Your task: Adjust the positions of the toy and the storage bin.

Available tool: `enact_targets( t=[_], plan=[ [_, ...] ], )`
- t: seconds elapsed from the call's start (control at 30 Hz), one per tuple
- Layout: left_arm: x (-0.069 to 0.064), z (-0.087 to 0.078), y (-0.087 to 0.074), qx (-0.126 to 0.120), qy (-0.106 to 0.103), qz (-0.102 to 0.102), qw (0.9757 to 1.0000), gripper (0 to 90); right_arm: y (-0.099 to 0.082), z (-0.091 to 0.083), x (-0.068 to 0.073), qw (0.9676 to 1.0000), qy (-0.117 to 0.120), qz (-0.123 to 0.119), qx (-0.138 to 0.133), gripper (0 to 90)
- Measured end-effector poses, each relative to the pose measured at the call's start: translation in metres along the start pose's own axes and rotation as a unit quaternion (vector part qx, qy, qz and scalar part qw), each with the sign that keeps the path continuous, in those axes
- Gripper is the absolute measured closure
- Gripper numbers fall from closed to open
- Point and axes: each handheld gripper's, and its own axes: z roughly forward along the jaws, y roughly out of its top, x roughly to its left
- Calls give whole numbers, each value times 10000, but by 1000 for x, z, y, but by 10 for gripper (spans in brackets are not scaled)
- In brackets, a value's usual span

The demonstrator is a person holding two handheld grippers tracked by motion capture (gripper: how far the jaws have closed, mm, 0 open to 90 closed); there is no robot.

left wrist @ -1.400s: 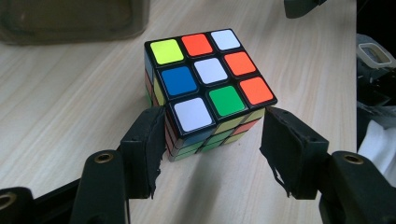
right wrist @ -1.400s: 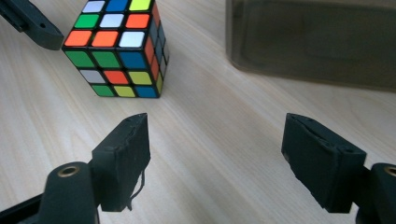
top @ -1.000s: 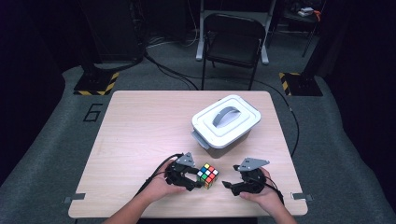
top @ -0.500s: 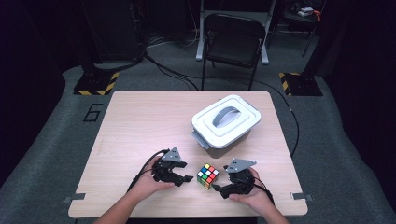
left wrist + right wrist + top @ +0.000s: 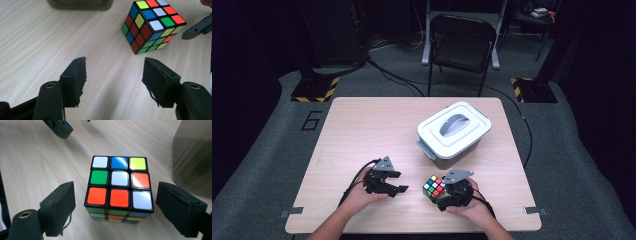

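A scrambled colour cube (image 5: 433, 186) sits on the wooden table (image 5: 362, 130) near its front edge. My right gripper (image 5: 439, 196) reaches it from the right. In the right gripper view the cube (image 5: 119, 187) stands between the jaws with a gap on each side, so my right gripper (image 5: 116, 191) is open; its jaws have just been opening. My left gripper (image 5: 398, 182) is a short way left of the cube, open, and its jaws have just been opening too. In the left gripper view nothing lies between the jaws of my left gripper (image 5: 115, 72), and the cube (image 5: 152, 25) rests ahead to the right.
A white lidded box (image 5: 454, 131) with a grey handle stands just behind the cube, and its translucent wall (image 5: 192, 157) is close on the right. A folding chair (image 5: 462, 45) stands beyond the table's far edge. Bare wood spreads to the left.
My left gripper has let go of the cube, opened and drawn back to the left. My right gripper has slid left until its jaws straddle the cube. The cube has stayed put.
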Motion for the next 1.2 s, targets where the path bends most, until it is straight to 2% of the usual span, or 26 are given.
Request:
enact_targets(
  t=[0.07, 0.23, 0.27, 0.33, 0.4, 0.5, 0.53, 0.7, 0.87, 1.03, 1.13, 1.2],
  plan=[
    [1, -1, -2, 2, 12, -7, 10000, 358, 0, 2, -1, 10000, -2, -63, 15, 165],
    [5, -4, -5, 23, 94, -53, 9999, 358, 1, 10, 1, 9999, -60, -75, 36, 254],
    [6, -5, -6, -15, 138, -64, 9999, 358, 1, 11, 1, 9999, -83, -98, 2, 299],
    [6, -6, -6, 0, 108, -80, 9999, 358, 1, 11, 1, 9998, -118, -147, -17, 321],
    [7, -7, -7, -15, 148, -97, 9998, 358, 0, 10, 0, 9999, -131, -89, -32, 337],
    [9, -9, -8, -13, 186, -118, 9998, 358, -1, 8, 1, 9998, -118, -131, -3, 338],
    [9, -9, -8, -15, 203, -103, 9997, 358, -1, 7, 0, 9998, -60, -210, 15, 338],
    [11, -11, -9, -52, 223, -149, 9996, 358, -5, 0, 0, 9999, -17, -151, 77, 338],
    [13, -13, -10, -31, 251, -165, 9995, 359, -9, -5, 1, 9997, 62, -199, 100, 338],
    [16, -15, -11, -62, 275, -235, 9993, 358, -13, -9, 2, 9998, 93, -126, 140, 335],
    [17, -15, -11, -73, 328, -253, 9991, 358, -13, -10, 0, 9998, 147, -16, 98, 258],
    [18, -16, -11, -73, 342, -255, 9991, 358, -11, -14, -1, 9998, 168, 37, 54, 260]
  ],
)
